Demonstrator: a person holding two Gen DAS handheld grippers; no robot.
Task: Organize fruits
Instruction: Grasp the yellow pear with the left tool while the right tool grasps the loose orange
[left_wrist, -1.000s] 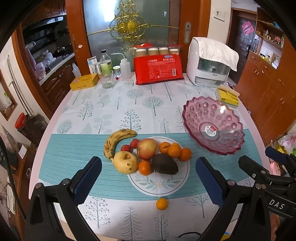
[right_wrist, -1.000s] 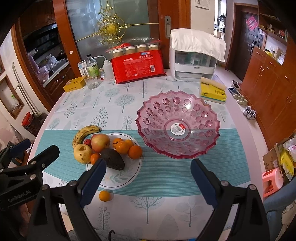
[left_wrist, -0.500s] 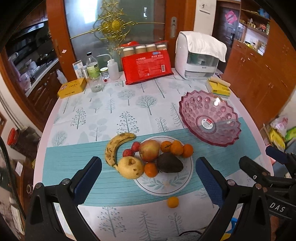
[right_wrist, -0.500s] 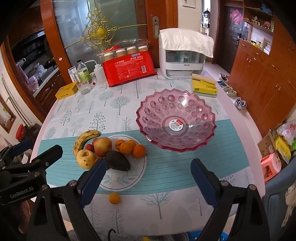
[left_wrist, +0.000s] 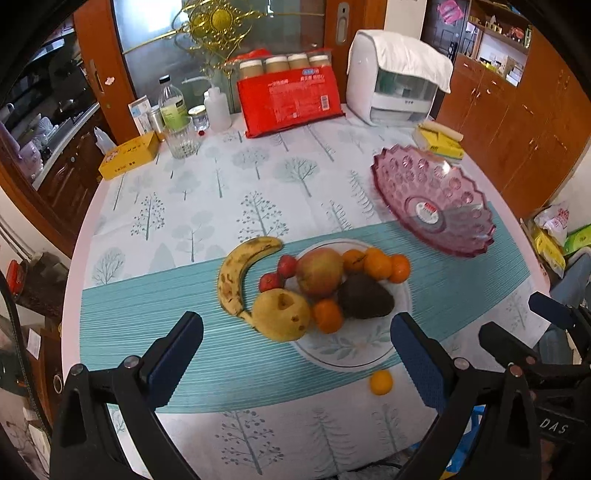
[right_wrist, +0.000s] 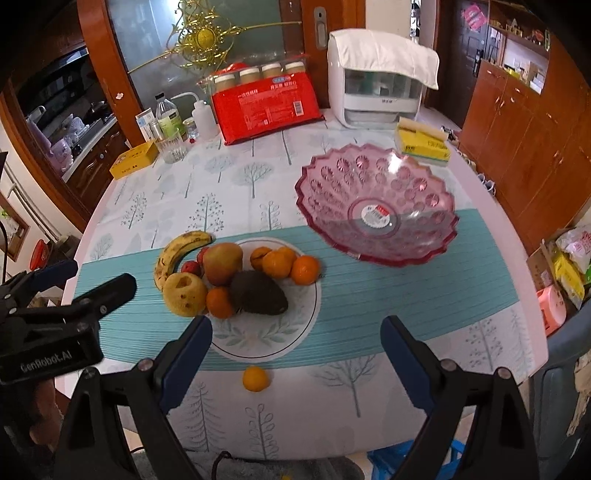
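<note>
A white plate (left_wrist: 351, 354) (right_wrist: 295, 332) holds an apple (left_wrist: 319, 271), an avocado (left_wrist: 364, 301), several tangerines (left_wrist: 376, 264) and small red fruits (left_wrist: 271, 280). A yellow pear (left_wrist: 282, 314) and a spotted banana (left_wrist: 240, 271) lie at its left edge. One tangerine (left_wrist: 381, 382) (right_wrist: 255, 378) lies alone on the cloth in front of the plate. An empty pink glass bowl (left_wrist: 432, 201) (right_wrist: 376, 205) stands to the right. My left gripper (left_wrist: 295, 354) and right gripper (right_wrist: 295, 354) are open and empty, above the table's near edge.
At the back of the round table stand a red package (left_wrist: 290, 101), jars, bottles (left_wrist: 171, 107), a glass, a yellow box (left_wrist: 129, 155), a white appliance (left_wrist: 395, 92) and yellow packs (left_wrist: 439, 142). Wooden cabinets are on the right.
Both grippers rose and pulled back half a second ago, then came closer to the table again. No fruit has moved. Both grippers stay open.
</note>
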